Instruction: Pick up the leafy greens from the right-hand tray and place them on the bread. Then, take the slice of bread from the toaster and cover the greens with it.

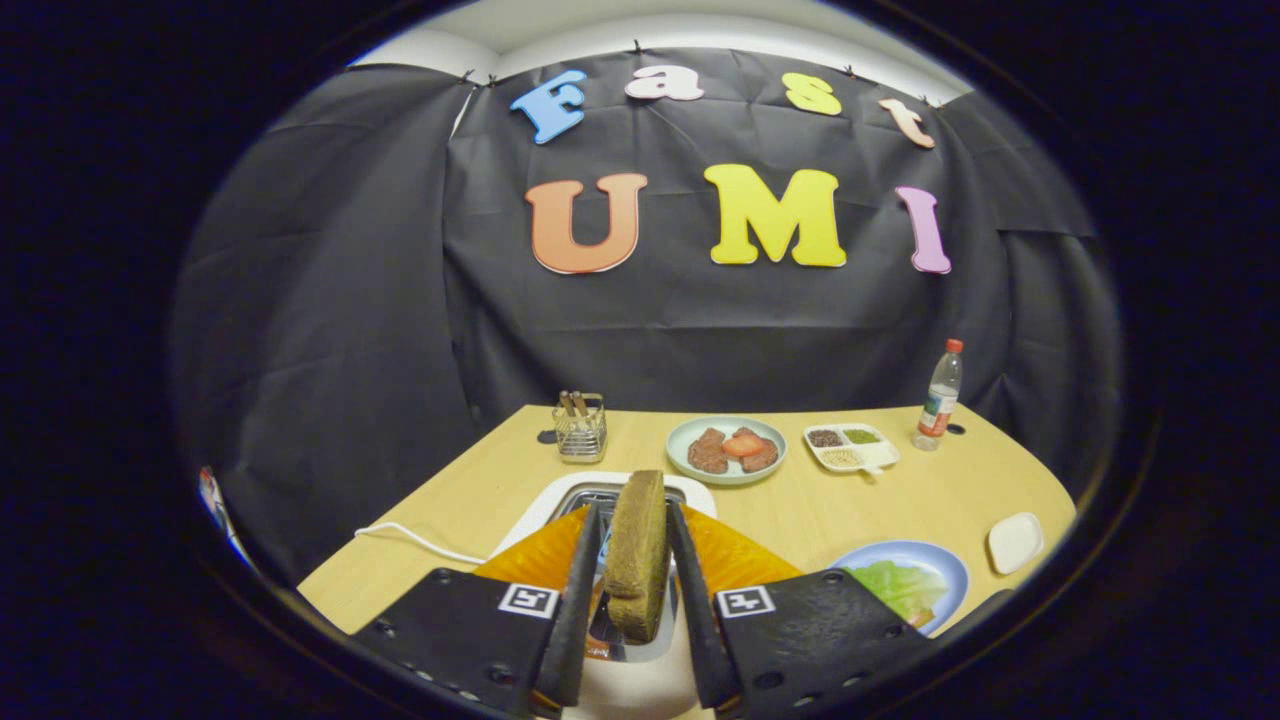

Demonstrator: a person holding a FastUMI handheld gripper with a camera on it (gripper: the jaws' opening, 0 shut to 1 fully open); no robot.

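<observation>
The gripper [637, 560] is clenched on a slice of bread [637, 555], both fingers pressing its flat faces so the slice stands on edge between them. The slice sits above the white toaster [620, 500], whose slot opening shows just beyond the fingertips; a white cord [415, 540] runs from the toaster leftward across the desk [900, 500].

To the right of the fingers, near the desk's front edge, a blue plate [940, 565] holds leafy greens [895, 585]; whether bread lies under the greens cannot be told. A small white dish [1015, 542] lies just to the right of that plate.

Farther back, a pale green plate [690, 435] carries brown meat pieces [708, 452] with a tomato slice [743, 445] on top. To its right is a divided tray [880, 455] of seasonings, and beyond that a plastic bottle [938, 395] with a red cap stands upright. A wire holder [580, 432] with utensils stands to the left of the green plate.
</observation>
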